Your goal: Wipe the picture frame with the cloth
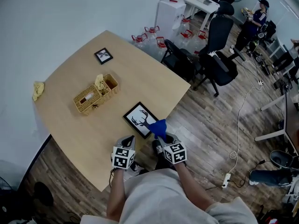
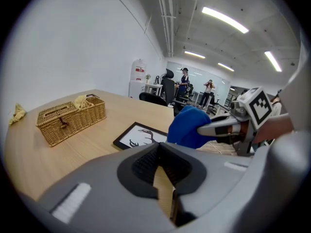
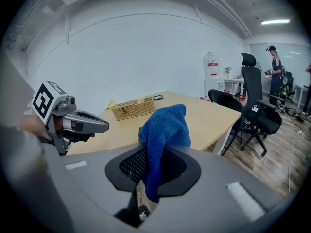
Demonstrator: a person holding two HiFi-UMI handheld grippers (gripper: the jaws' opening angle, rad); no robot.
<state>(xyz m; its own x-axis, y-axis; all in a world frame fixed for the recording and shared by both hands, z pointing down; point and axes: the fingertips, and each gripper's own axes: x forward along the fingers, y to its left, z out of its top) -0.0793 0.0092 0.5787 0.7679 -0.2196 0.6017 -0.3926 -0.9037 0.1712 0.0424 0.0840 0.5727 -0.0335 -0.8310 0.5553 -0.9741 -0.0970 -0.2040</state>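
Observation:
The picture frame [image 1: 138, 117], black-rimmed with a deer drawing, lies flat near the table's front edge; in the left gripper view the frame [image 2: 135, 136] lies just ahead. My right gripper [image 1: 161, 135] is shut on the blue cloth [image 1: 158, 126], which hangs over the frame's right corner. The cloth [image 3: 164, 126] drapes down between the jaws of my right gripper [image 3: 151, 168]. My left gripper [image 1: 128, 141] hovers just in front of the frame's near edge, jaws together and holding nothing; from its own view the left gripper [image 2: 160, 166] sees the cloth [image 2: 187, 127] to its right.
A wicker basket [image 1: 93, 97] with tissues stands mid-table. A small framed photo [image 1: 103, 55] lies at the far side and a yellow rag [image 1: 38, 88] at the left edge. Black office chairs [image 1: 219, 64] stand beyond the table's right edge, with people further back.

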